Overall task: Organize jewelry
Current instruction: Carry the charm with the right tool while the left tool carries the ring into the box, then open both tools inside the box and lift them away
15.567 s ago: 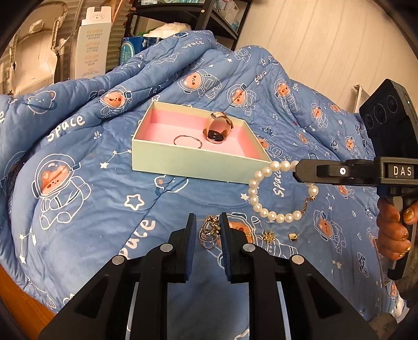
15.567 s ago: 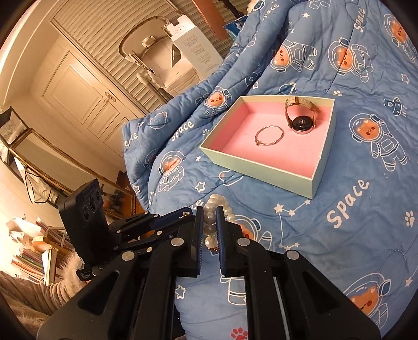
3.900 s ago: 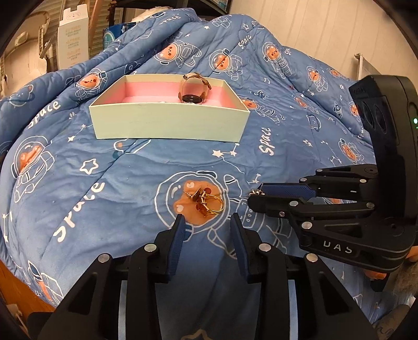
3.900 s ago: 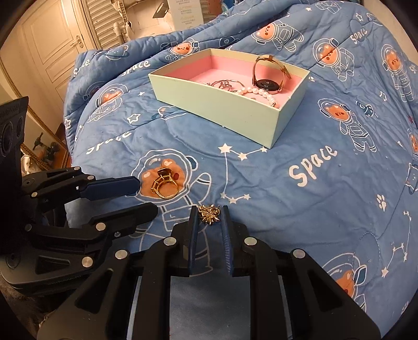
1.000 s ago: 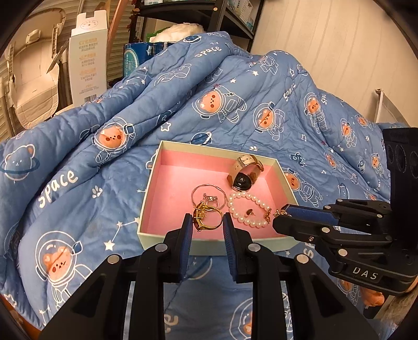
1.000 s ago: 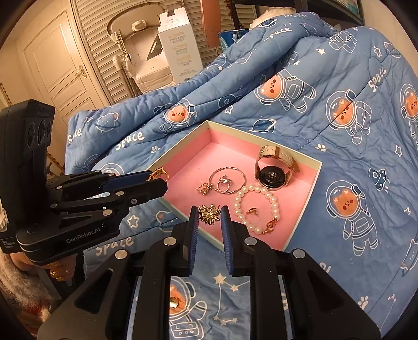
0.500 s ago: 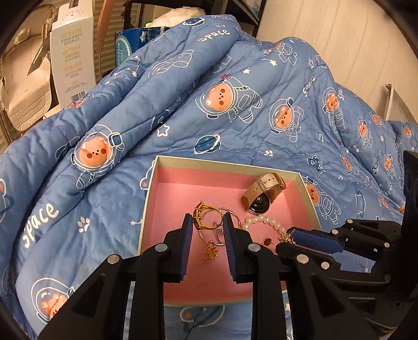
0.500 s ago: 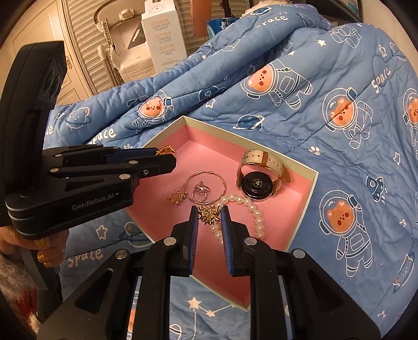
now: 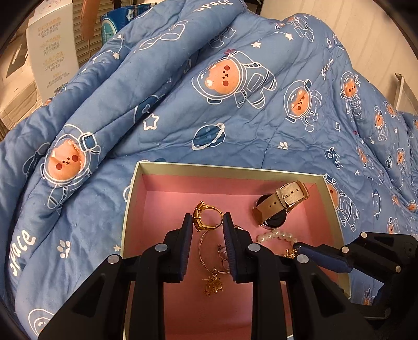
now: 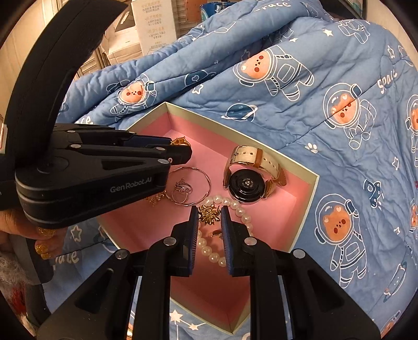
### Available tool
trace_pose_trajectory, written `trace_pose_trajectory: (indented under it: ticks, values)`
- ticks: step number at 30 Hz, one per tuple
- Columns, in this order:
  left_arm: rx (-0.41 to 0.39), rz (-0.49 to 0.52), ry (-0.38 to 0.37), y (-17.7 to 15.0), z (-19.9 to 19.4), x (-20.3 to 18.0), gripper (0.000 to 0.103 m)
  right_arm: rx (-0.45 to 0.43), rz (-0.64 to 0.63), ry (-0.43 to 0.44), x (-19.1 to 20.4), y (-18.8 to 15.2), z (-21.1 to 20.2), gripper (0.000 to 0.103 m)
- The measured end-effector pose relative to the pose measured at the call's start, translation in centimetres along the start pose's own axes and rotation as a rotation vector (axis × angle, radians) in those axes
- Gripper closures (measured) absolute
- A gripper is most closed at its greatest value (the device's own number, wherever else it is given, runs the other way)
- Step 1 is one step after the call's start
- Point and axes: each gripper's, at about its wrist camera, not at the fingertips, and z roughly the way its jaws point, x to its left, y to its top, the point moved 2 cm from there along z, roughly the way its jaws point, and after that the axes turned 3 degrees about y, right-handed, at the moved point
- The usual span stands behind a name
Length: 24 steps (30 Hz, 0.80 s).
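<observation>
A pale green box with a pink lining [image 9: 135, 183] [image 10: 314, 183] lies on the blue quilt. My left gripper [image 9: 207, 222] [image 10: 180, 153] is shut on a gold ring [image 9: 205, 218] and holds it over the box's left half. My right gripper [image 10: 208, 215] [image 9: 295, 248] is shut on a small gold charm [image 10: 209, 213] over the box's middle. In the box lie a watch [image 10: 247, 184] [image 9: 280, 204], a pearl bracelet [image 10: 235, 209] [image 9: 277, 236], a thin bangle [image 10: 201, 184], a silver ring [image 10: 181, 192] and a gold pendant [image 9: 213, 283].
The blue astronaut-bear quilt [image 9: 235, 104] rises in folds behind the box. White cartons [image 9: 49, 52] [image 10: 154, 23] stand beyond the bed at the back left. A pale wall [image 9: 339, 23] is at the back right.
Both grippers have moved forward and lower over the box, still gripping their pieces. The box interior now fills more of both views.
</observation>
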Motion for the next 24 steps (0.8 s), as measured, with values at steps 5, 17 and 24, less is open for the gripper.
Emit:
trace_pose_trajectory:
  ticks: [5,17,24]
  values:
    - [0.017,0.024,0.012,0.3,0.8,-0.5,0.080,0.017,0.004,-0.011,-0.3,0.2,0.6,0.085]
    - [0.037,0.049,0.020,0.4,2.1,-1.2,0.080,0.057,0.004,-0.028,-0.8,0.2,2.1,0.085]
    - [0.032,0.053,0.014,0.5,1.9,-1.2,0.073,0.057,0.006,-0.034,-1.0,0.3,2.3,0.085]
